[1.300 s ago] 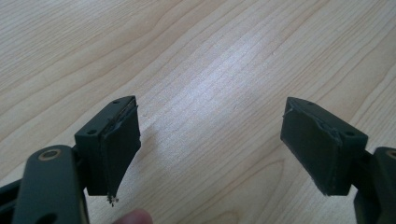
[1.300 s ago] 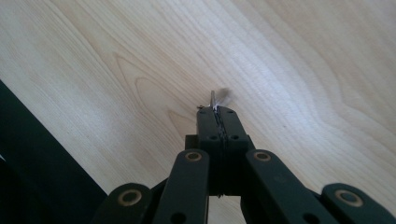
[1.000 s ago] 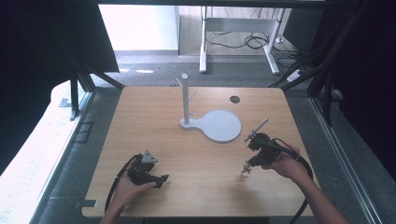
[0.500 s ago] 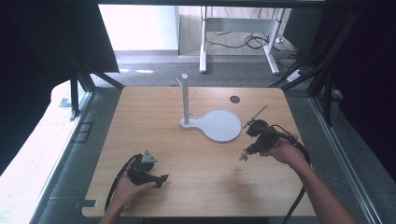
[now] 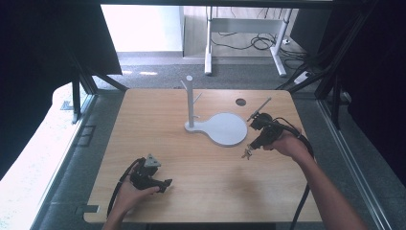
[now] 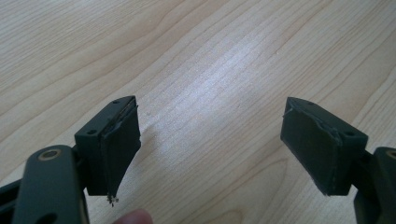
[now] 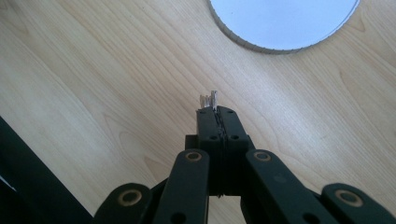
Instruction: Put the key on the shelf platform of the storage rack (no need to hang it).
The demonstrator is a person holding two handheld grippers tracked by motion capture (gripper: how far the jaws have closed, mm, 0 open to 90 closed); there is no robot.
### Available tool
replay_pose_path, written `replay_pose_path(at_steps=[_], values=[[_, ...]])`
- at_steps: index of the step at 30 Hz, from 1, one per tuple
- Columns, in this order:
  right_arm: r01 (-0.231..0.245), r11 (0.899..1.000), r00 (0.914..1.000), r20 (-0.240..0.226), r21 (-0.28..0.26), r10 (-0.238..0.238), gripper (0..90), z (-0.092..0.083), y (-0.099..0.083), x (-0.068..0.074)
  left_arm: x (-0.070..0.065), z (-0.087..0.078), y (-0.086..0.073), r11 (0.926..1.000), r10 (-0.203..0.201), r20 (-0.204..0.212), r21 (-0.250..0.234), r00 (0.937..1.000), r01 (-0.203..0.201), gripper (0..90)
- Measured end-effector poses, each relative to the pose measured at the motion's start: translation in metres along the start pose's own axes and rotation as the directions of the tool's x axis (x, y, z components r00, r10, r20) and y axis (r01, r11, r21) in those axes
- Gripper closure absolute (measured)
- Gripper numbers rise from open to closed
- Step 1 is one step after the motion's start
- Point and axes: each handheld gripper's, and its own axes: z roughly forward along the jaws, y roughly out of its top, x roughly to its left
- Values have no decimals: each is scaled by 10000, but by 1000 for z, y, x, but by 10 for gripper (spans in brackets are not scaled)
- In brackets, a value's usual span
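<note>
A white stand has a flat round base (image 5: 225,128) and an upright post (image 5: 189,103) with short pegs, at the table's middle back. My right gripper (image 5: 251,147) hovers just right of the base, tips pointing down and left. It is shut on a small silvery piece (image 5: 246,154) that hangs from the tips. In the right gripper view the jaws (image 7: 217,113) are pressed together; the small silvery piece (image 7: 209,99) sticks out past them, and the base's edge (image 7: 280,28) lies ahead. My left gripper (image 5: 164,184) rests near the front left, open, with bare wood between its pads (image 6: 119,144).
The wooden table (image 5: 158,124) has a small dark round hole (image 5: 241,101) near its back right. Dark frame bars stand at both sides. A white desk frame and cables stand on the floor behind the table.
My right gripper has moved away from the person toward the stand's round base, still shut on the small piece. The left gripper has stayed put.
</note>
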Motion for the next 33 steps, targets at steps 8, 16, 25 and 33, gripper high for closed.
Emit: replay_pose_path(at_steps=[8,16,25,33], values=[[-44,10000,10000,-18,-11,44,900,2,11,-7,1,0,0,10000,41,-10,36,10000,-41,202],[-181,9998,9998,-27,-41,181,900,4,23,-15,3,-2,-1,9999,-150,-23,-19,9999,149,202],[-289,9994,9996,-42,-166,289,900,4,38,-23,4,-2,-2,9999,-142,-41,14,9999,142,202],[-401,9989,9992,-60,-243,400,900,6,48,-32,4,-3,-2,9999,-136,29,-36,9999,136,202]])
